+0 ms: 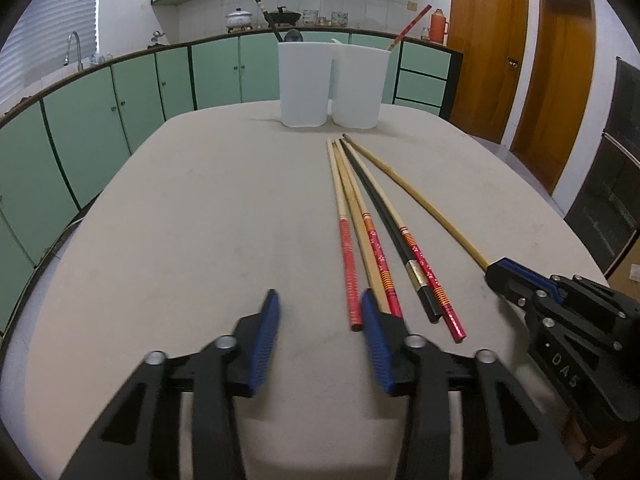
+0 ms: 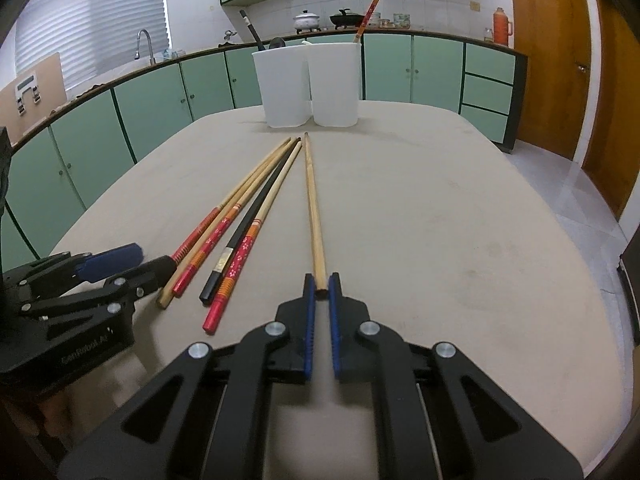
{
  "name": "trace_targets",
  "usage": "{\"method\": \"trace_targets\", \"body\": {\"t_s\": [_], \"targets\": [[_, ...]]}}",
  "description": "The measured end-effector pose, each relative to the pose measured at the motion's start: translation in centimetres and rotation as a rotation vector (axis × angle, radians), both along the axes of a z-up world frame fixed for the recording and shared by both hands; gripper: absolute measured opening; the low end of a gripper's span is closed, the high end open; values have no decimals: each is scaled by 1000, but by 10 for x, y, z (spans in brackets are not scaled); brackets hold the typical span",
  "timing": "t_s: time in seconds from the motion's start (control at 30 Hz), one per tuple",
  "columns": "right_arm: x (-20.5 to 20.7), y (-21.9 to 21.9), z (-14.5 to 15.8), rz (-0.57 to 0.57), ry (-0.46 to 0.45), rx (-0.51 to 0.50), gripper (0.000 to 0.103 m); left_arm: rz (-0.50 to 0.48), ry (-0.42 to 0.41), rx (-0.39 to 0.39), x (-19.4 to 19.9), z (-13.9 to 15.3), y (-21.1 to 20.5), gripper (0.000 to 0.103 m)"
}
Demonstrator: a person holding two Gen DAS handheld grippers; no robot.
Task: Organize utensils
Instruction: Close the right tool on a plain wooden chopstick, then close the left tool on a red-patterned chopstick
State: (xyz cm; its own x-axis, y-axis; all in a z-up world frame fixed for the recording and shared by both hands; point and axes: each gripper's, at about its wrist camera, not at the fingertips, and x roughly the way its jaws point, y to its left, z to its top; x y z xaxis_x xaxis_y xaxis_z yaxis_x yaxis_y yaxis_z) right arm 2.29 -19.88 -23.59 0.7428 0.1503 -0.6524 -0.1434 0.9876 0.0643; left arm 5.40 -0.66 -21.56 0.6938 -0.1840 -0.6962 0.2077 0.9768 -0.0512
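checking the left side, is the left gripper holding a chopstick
No, the left gripper is open over the table, its fingers empty beside the red-handled chopstick.

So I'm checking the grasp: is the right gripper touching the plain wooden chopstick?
Touching. In the right wrist view the right gripper has both blue pads closed against the butt end of the plain wooden chopstick.

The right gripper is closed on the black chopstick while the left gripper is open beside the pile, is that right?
Not quite: the right gripper is closed on the plain wooden chopstick, not the black chopstick, as the right wrist view shows. The left gripper is open beside the pile.
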Motion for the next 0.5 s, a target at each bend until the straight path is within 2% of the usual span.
{"method": "trace_targets", "body": {"t_s": [0.07,0.2,0.27,0.33,0.5], "targets": [[-1,2,0,4,-1,-1,9,-1,-2,-3,0,0,0,34],[-1,3,-1,10,-4,-10,10,0,-4,-11,0,-1,0,25],[0,5,-1,10,-5,-16,10,-4,-6,-11,0,-1,-2,18],[0,7,-1,15,-8,-37,6,-10,-7,-13,1,-1,-3,6],[1,4,1,23,0,-23,6,-16,-2,-34,2,1,-3,5]]}}
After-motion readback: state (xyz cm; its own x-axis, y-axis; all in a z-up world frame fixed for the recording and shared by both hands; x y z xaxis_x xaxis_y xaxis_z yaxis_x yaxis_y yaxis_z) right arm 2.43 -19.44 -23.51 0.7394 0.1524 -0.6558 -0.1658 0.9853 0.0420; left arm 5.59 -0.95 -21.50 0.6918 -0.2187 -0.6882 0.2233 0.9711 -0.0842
